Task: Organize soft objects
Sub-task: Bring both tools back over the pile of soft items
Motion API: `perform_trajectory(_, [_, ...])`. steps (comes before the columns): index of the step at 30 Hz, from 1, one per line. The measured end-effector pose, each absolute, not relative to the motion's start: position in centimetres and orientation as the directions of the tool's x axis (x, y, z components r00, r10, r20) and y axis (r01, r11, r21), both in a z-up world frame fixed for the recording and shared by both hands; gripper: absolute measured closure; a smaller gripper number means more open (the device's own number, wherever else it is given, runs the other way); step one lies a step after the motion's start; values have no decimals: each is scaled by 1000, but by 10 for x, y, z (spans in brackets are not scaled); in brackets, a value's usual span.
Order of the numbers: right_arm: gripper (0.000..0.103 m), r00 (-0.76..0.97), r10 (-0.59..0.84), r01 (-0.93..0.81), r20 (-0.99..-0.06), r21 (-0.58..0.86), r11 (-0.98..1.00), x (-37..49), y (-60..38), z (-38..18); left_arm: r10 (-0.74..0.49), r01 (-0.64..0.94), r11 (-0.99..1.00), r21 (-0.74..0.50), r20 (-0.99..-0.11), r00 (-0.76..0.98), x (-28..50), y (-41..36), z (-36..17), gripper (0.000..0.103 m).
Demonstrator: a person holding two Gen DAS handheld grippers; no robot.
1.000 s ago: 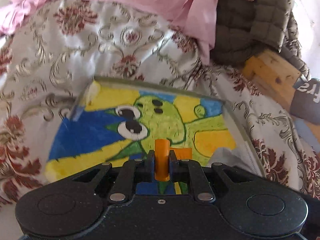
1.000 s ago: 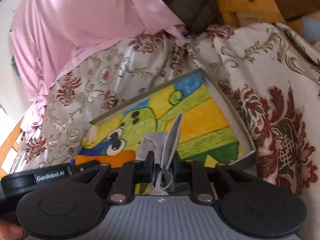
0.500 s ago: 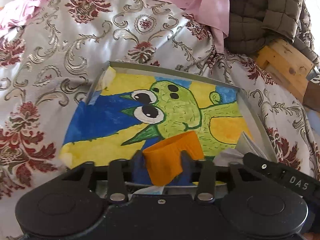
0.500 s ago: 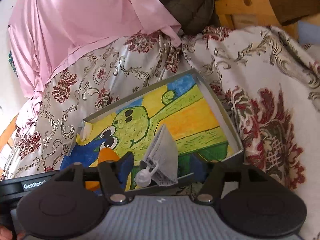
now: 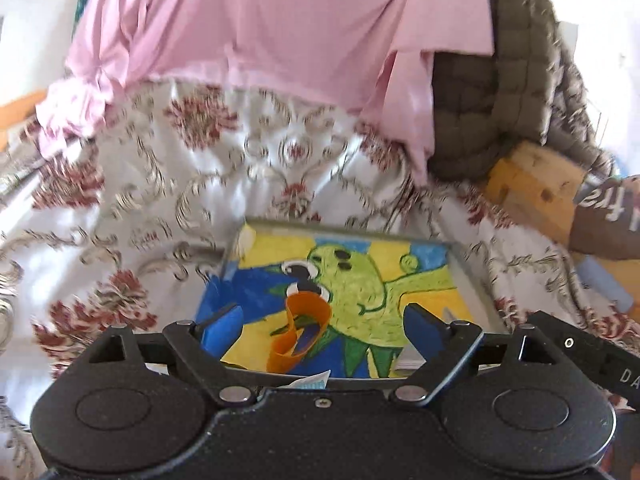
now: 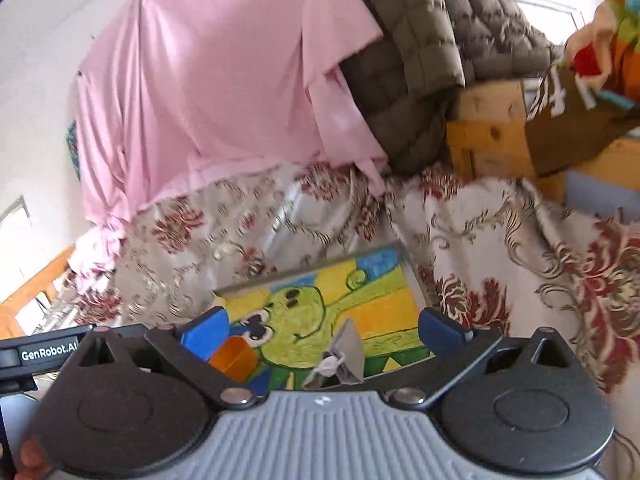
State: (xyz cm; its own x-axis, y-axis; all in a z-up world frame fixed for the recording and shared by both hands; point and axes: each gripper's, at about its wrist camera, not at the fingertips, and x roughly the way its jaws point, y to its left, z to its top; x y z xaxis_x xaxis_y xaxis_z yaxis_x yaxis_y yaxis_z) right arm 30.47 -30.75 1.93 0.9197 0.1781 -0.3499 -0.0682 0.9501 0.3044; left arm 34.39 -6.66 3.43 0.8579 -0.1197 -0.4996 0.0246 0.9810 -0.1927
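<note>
Both grippers have pulled back from the shallow painted cardboard tray (image 5: 468, 276).
Left gripper (image 5: 324, 322) and right gripper (image 6: 326, 330), jaws just opened wide, hold nothing; curled orange fabric strip (image 5: 298, 330) and folded grey face mask (image 6: 346, 356) lie inside.

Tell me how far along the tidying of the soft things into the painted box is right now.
Done: the orange cloth and the grey face mask lie in the painted box. In hand: nothing; the left gripper and right gripper have just been opening, jaws wide apart. Left: no other loose small item is visible on the floral cover.
</note>
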Motion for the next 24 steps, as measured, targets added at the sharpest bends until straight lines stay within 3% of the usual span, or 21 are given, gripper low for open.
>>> perform_trajectory(6, [0, 947, 157, -71, -279, 296, 953, 251, -303, 30, -104, 37, 985, -167, -412, 905, 284, -62, 56, 1])
perform_trajectory(16, [0, 966, 160, -108, -201, 248, 963, 164, -283, 31, -95, 74, 994, -75, -338, 936, 193, -60, 65, 1])
perform_trajectory(24, [0, 961, 128, -68, -244, 239, 969, 116, -277, 24, -94, 72, 994, -77, -338, 937, 141, -45, 54, 1])
